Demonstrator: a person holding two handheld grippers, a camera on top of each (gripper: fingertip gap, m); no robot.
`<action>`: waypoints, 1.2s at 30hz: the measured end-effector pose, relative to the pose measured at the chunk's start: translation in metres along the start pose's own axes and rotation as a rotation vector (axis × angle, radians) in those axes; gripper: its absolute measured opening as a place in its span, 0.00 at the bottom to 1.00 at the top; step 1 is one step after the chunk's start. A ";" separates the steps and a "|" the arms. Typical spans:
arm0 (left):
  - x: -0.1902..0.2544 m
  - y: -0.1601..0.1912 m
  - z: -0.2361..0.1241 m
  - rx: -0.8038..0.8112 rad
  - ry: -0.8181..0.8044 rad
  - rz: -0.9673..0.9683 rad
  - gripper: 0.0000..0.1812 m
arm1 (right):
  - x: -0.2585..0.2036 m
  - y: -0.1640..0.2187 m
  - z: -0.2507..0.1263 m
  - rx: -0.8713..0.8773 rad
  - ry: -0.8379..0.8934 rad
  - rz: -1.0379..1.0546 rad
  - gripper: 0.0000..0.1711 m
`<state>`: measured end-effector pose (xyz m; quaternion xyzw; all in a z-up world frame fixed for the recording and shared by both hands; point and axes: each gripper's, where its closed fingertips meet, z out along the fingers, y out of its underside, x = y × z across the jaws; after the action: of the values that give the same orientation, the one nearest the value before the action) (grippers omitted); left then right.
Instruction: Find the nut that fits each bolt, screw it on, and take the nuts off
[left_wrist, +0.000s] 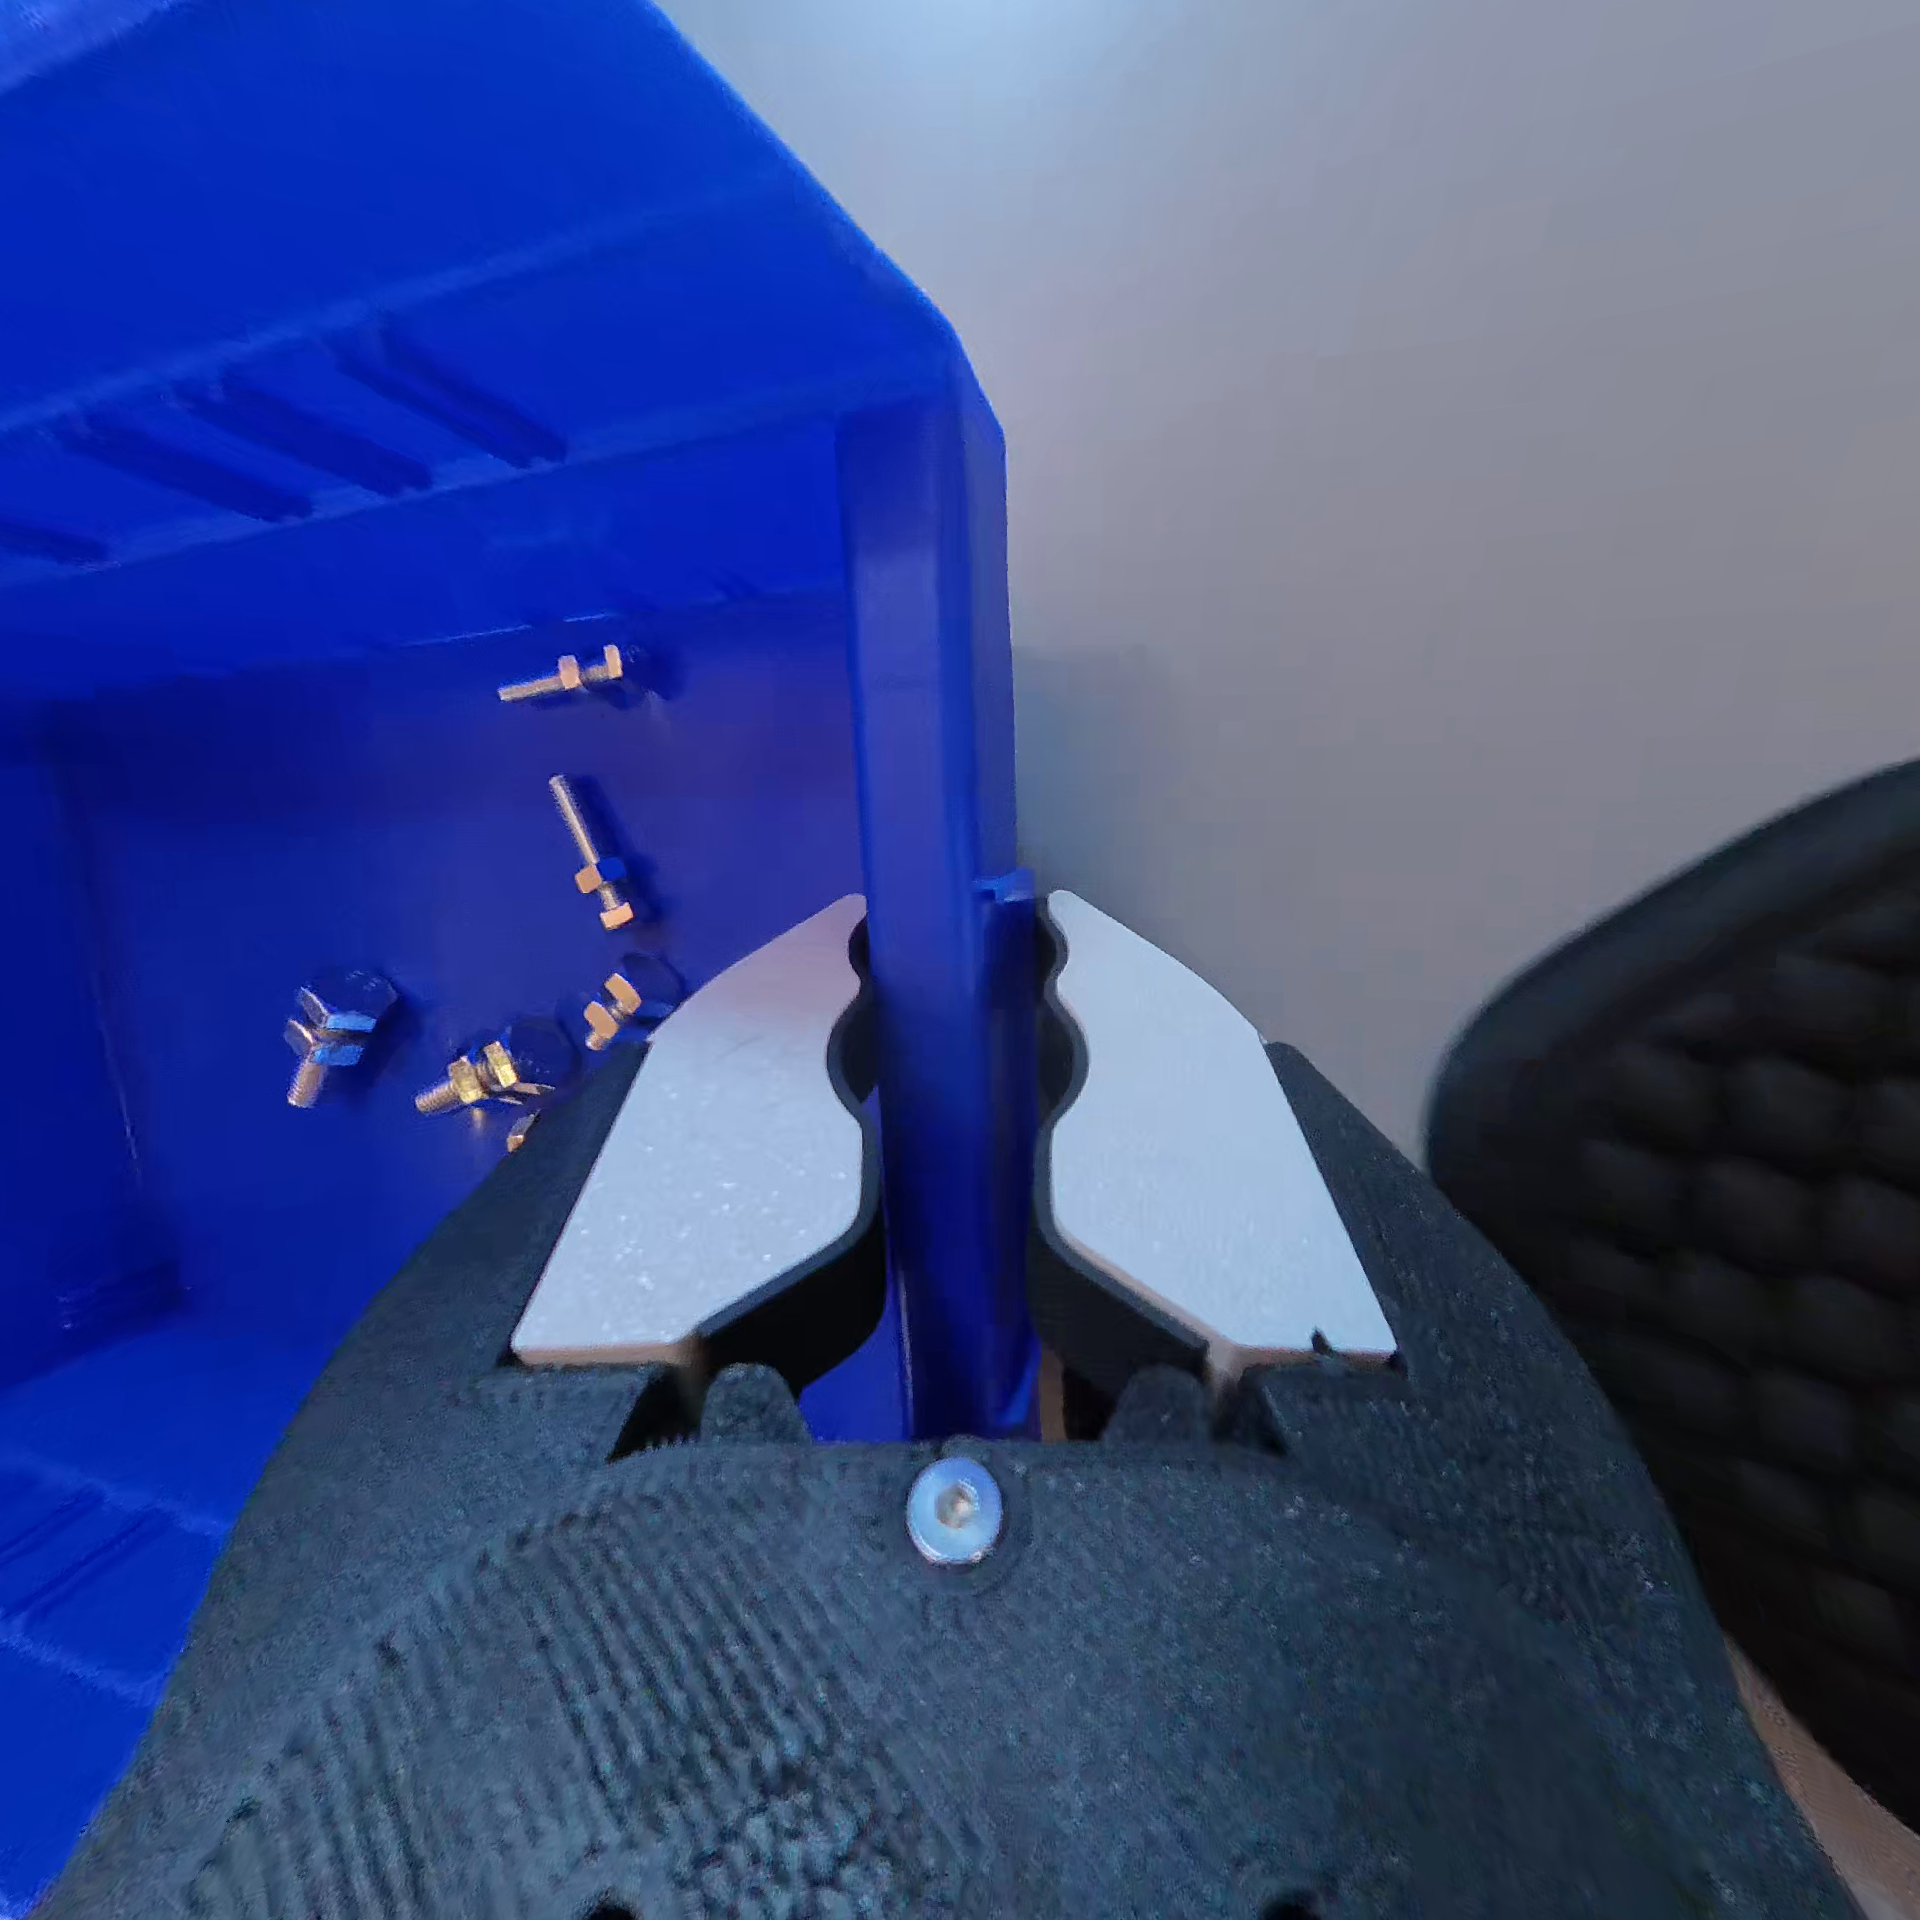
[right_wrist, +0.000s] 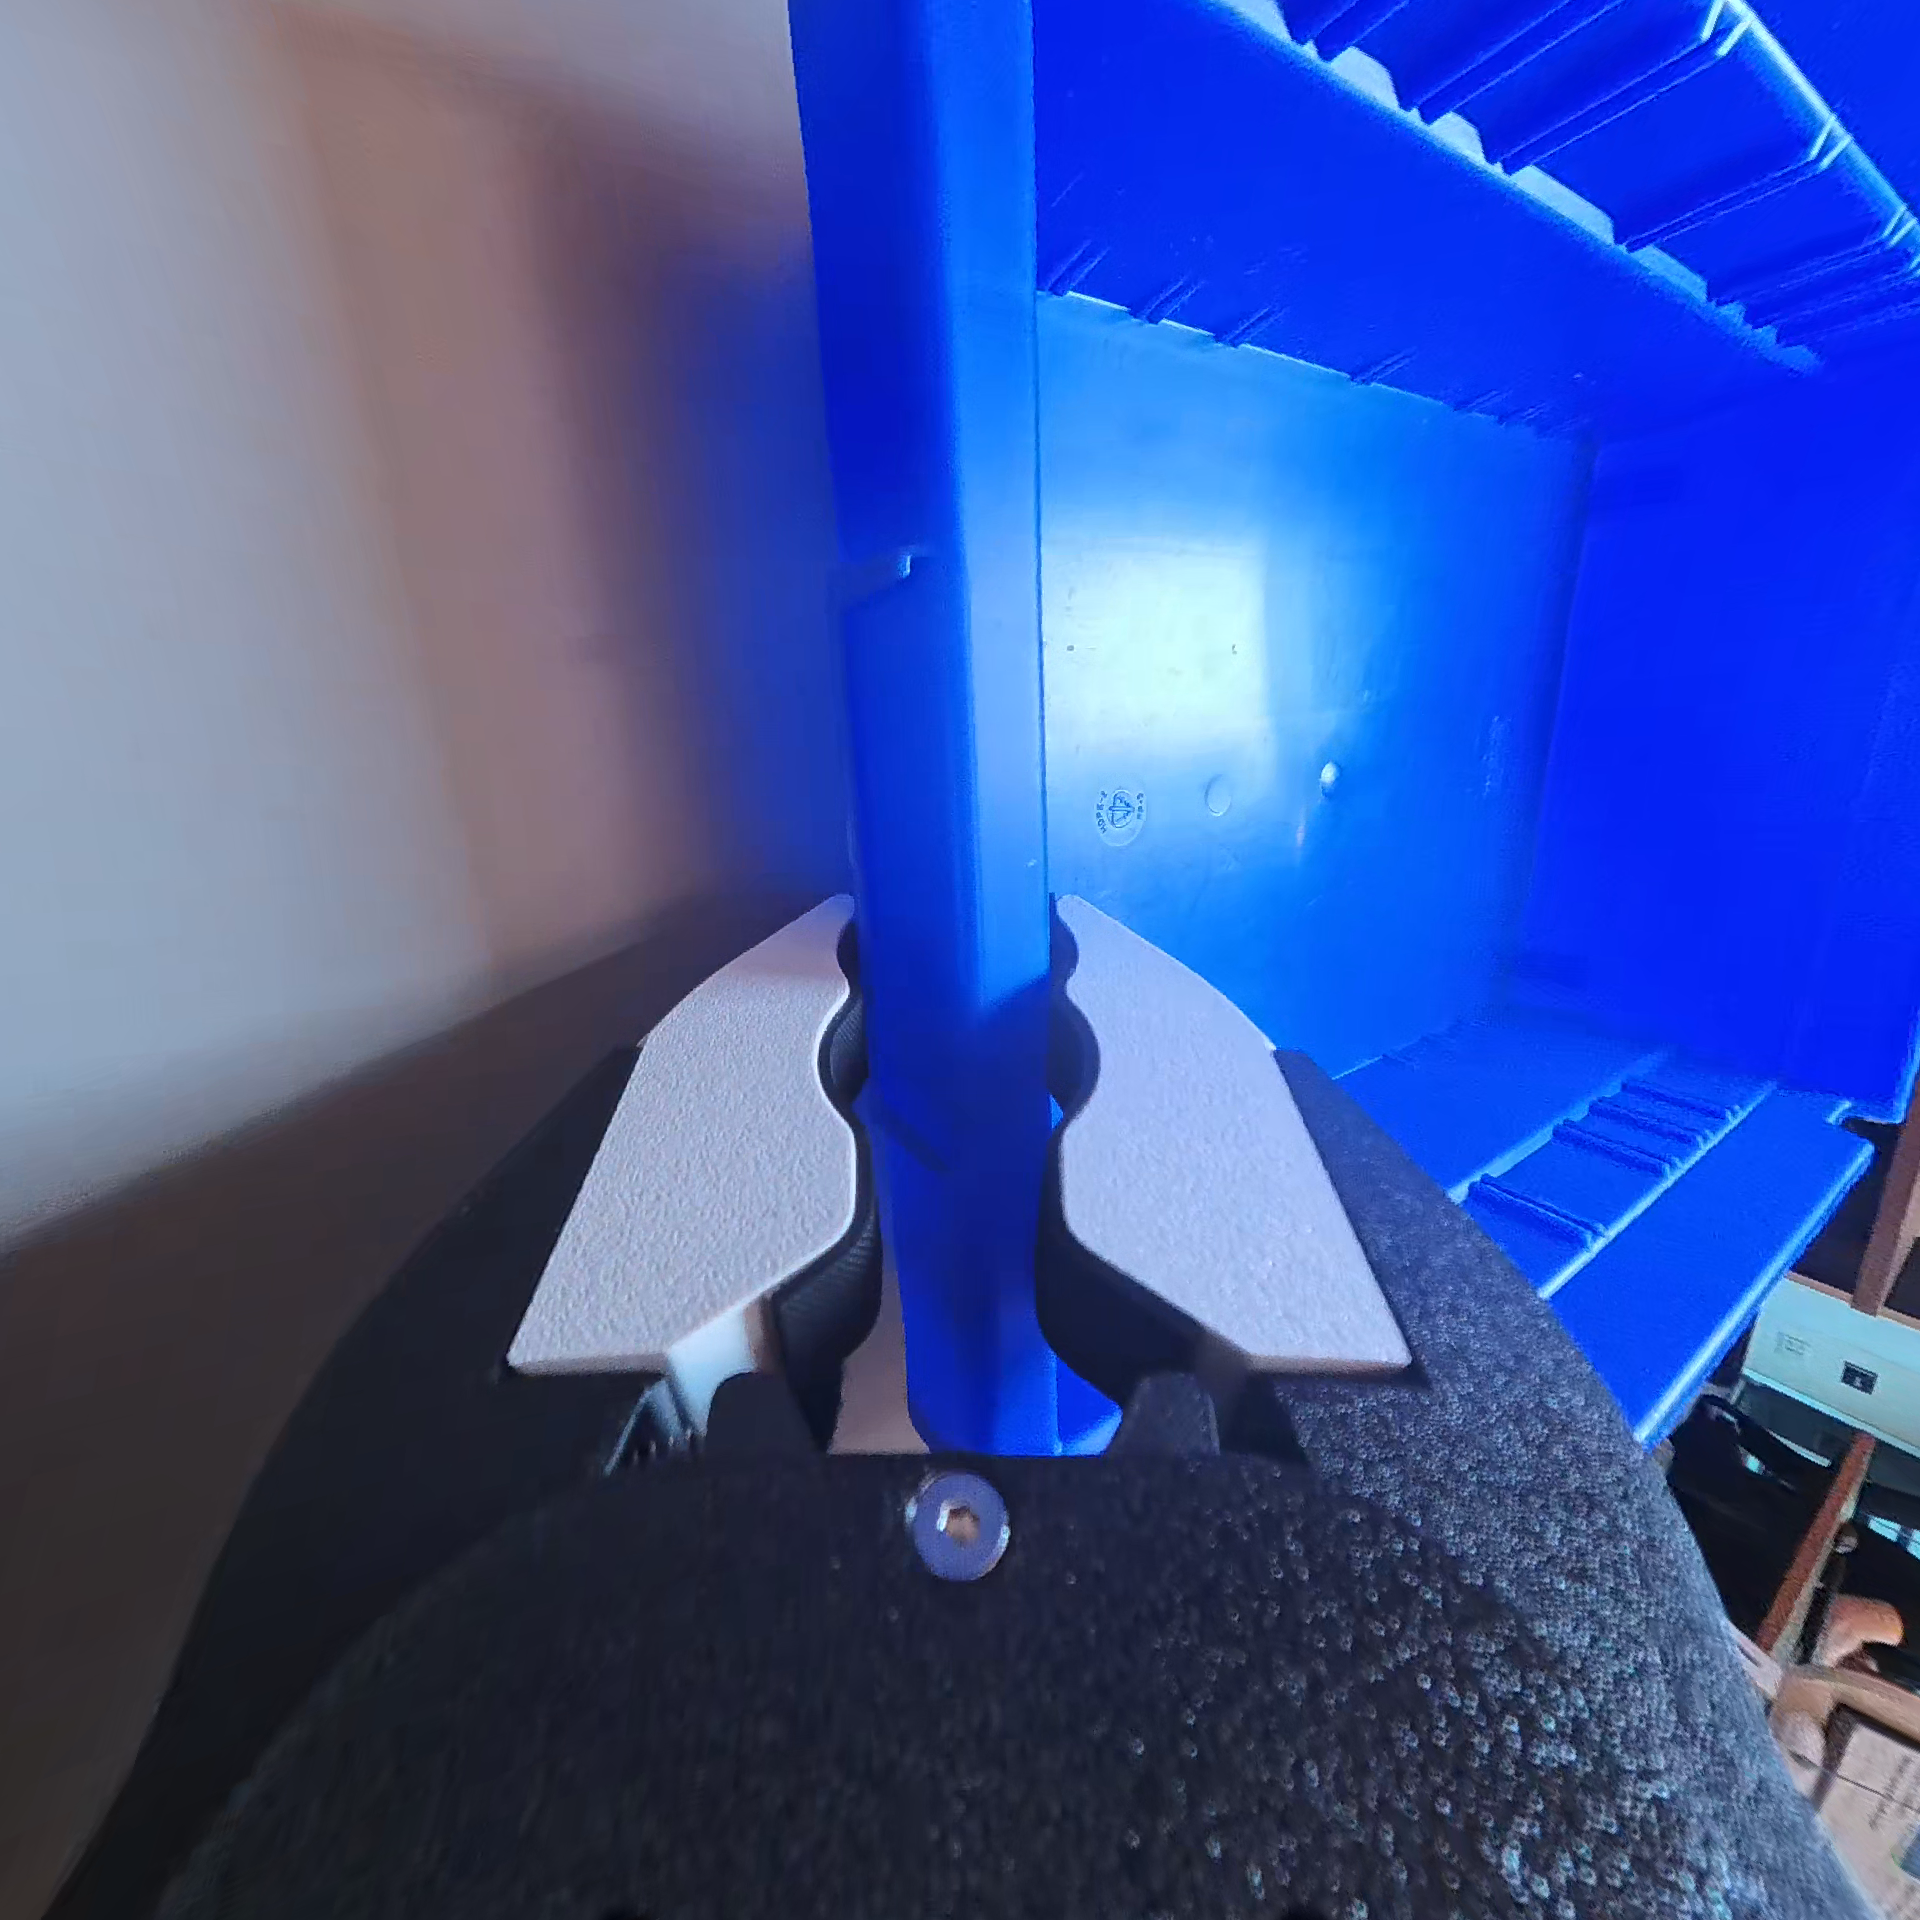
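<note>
Each hand-held gripper, left (left_wrist: 954, 1039) and right (right_wrist: 954, 1039), was clenched on a side wall of the blue bin (left_wrist: 436, 499). The bolts (left_wrist: 582, 852), nuts on, lay inside it, left of the left hand-held gripper. Tipping evenly and slowly would probably empty them without scattering.

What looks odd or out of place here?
The blue bin is off level: the left gripper and right gripper each clamp a side wall. The bolts, nuts already on, lie bunched together inside.
</note>
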<state>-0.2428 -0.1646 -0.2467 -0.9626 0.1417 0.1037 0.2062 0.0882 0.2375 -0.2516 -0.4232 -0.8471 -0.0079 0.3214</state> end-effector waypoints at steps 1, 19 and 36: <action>-0.007 -0.001 0.005 -0.004 -0.007 0.006 0.16 | 0.003 0.000 0.002 0.001 0.000 0.004 0.18; -0.063 -0.011 0.022 0.046 -0.230 -0.047 0.21 | 0.034 -0.020 0.003 0.110 0.101 0.124 0.25; -0.108 -0.036 -0.039 0.516 -0.313 -0.383 0.21 | 0.048 -0.099 -0.039 0.489 0.039 0.440 0.24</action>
<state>-0.3273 -0.1253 -0.1706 -0.8603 -0.0531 0.1703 0.4775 0.0166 0.1974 -0.1687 -0.5059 -0.7059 0.2570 0.4239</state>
